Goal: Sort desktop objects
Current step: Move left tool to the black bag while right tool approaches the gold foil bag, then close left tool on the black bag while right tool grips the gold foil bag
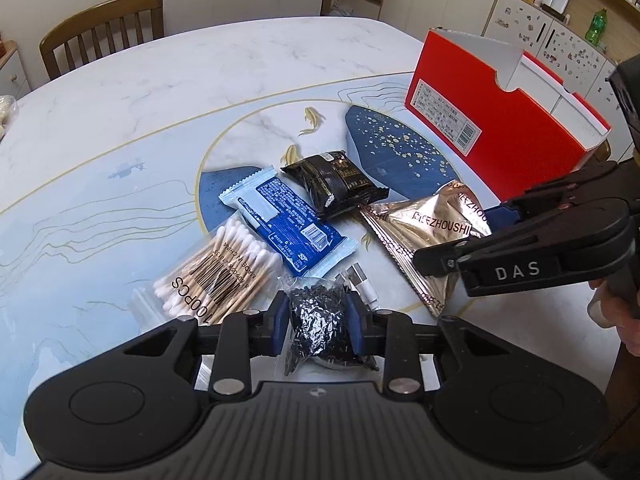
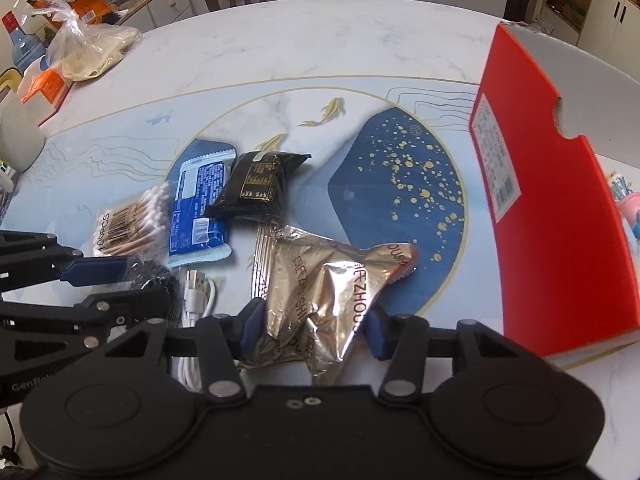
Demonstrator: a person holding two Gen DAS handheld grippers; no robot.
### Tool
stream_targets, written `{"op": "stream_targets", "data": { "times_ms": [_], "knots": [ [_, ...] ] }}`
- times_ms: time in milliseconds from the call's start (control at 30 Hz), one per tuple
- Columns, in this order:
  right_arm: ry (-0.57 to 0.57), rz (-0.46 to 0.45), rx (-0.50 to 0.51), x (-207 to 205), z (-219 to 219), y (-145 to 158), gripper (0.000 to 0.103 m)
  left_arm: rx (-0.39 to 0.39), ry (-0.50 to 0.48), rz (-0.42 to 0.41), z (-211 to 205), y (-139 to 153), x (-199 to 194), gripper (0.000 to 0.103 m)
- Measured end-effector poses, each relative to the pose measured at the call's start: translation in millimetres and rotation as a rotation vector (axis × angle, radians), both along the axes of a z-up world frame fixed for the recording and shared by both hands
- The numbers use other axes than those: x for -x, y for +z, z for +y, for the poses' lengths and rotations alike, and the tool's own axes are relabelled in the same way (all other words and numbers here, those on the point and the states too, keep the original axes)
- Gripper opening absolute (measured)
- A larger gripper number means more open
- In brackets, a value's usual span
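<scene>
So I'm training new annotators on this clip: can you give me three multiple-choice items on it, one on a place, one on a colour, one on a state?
1. Where do the cotton swabs lie?
A. in the box
B. beside the blue packet
C. on the chair

2. What colour is the box outside?
A. red
B. green
C. yellow

3. What is the left claw doing?
A. hanging open
B. shut on nothing
C. shut on the black bag

Answers:
1 B: the swabs rest on the table against the blue packet.
2 A: its outer walls are red, in both views.
3 C: its pads press the black bag from both sides; the right claw likewise pinches the gold pouch.
</scene>
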State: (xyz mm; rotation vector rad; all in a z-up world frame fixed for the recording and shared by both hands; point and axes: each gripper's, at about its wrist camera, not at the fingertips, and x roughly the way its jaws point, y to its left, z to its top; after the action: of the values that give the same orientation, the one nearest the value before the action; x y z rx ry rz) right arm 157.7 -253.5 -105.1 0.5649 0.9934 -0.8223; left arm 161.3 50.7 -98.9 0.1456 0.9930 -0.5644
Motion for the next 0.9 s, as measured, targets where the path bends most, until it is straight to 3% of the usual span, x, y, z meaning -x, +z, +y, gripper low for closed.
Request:
{"op": "stream_targets", "data": {
  "times_ms": [333, 900],
  "knots": [
    [-0.005, -0.026, 0.014, 13, 7, 11, 0.038, 0.014, 0.006, -0.007, 2, 6, 5, 0.026],
    [-0.004, -0.107, 0.037, 38, 24, 51, 0.037, 0.050, -0.019, -0.015, -4, 31, 14, 0.026]
  ]
}}
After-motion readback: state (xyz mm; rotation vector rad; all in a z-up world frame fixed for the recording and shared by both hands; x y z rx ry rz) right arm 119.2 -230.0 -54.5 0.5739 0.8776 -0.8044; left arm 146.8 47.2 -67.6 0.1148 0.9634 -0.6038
